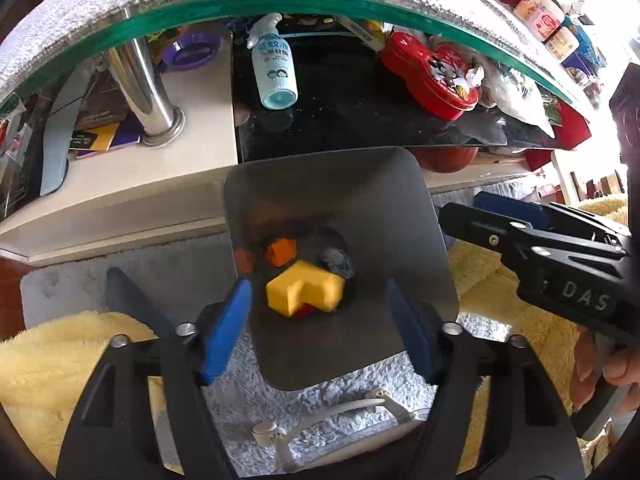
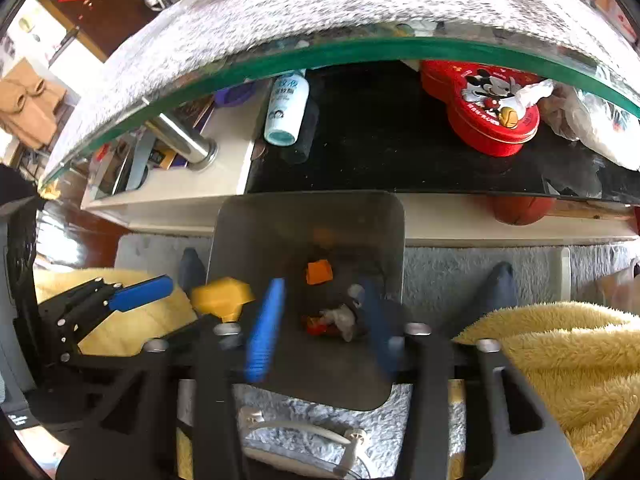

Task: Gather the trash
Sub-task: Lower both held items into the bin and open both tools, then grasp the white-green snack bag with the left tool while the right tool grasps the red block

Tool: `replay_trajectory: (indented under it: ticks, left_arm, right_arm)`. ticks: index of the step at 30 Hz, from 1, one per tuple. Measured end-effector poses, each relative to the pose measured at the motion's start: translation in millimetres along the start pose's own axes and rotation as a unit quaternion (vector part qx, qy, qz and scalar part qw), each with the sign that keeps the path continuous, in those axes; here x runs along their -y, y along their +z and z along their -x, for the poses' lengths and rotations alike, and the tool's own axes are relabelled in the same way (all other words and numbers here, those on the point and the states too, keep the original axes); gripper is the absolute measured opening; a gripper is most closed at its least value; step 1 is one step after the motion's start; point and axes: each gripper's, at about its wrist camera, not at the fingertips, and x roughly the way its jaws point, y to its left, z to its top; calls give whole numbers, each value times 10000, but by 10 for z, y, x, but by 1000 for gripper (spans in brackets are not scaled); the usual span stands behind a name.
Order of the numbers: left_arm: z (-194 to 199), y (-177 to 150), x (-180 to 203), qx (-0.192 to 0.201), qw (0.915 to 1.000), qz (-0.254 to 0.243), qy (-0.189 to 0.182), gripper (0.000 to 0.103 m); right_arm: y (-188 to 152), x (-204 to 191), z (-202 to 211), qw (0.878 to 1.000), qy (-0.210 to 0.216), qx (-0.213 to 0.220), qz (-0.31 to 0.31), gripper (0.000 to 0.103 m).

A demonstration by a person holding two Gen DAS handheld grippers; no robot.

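A square metal bin [image 1: 360,184] [image 2: 256,224] stands on the grey rug in front of a low table. My left gripper [image 1: 316,292] hangs open over it. A yellow block [image 1: 304,288] sits between its blue pads without touching either. In the right wrist view the yellow block [image 2: 222,296] appears blurred at the bin's left rim, beside a blue left finger [image 2: 140,292]. My right gripper [image 2: 322,286] is open above the bin; below it lie crumpled grey paper [image 2: 344,316], a red scrap [image 2: 316,326] and an orange piece [image 2: 319,272]. The right gripper [image 1: 460,210] reaches in from the right.
A glass-topped table [image 1: 280,0] overhangs the bin; its lower shelf holds a spray bottle [image 1: 274,68] and a red cartoon tin [image 1: 432,76]. A chrome leg [image 1: 152,96] stands on the left. Yellow fluffy blankets [image 2: 560,352] flank the bin. A clear item with a white handle [image 1: 332,412] lies nearest.
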Motion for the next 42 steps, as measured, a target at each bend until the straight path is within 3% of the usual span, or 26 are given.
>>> replay_trajectory:
  ticks: [2, 4, 6, 9, 21, 37, 42]
  left_arm:
    - [19, 10, -11, 22, 10000, 5, 24, 80]
    - [50, 28, -27, 59, 10000, 26, 27, 86]
    - [104, 53, -37, 131, 9999, 35, 32, 92]
    - [212, 96, -65, 284, 9996, 54, 58, 95]
    - [782, 510, -138, 924, 9956, 109, 111, 95]
    - [1145, 1527, -235, 1568, 9874, 71, 186, 95]
    - [1189, 1883, -227, 1755, 9843, 11, 182, 94]
  right_arm:
    - [23, 35, 25, 10000, -17, 41, -79, 59]
    - [57, 85, 76, 9997, -32, 151, -204, 77]
    - [109, 120, 143, 9993, -78, 255, -259, 86]
    - [180, 147, 256, 9987, -124, 407, -292, 92]
    - [723, 232, 845, 9919, -162, 1224, -305, 93]
    - [1701, 297, 791, 9847, -507, 1661, -170, 91]
    - [2020, 321, 677, 9841, -525, 1692, -86, 72]
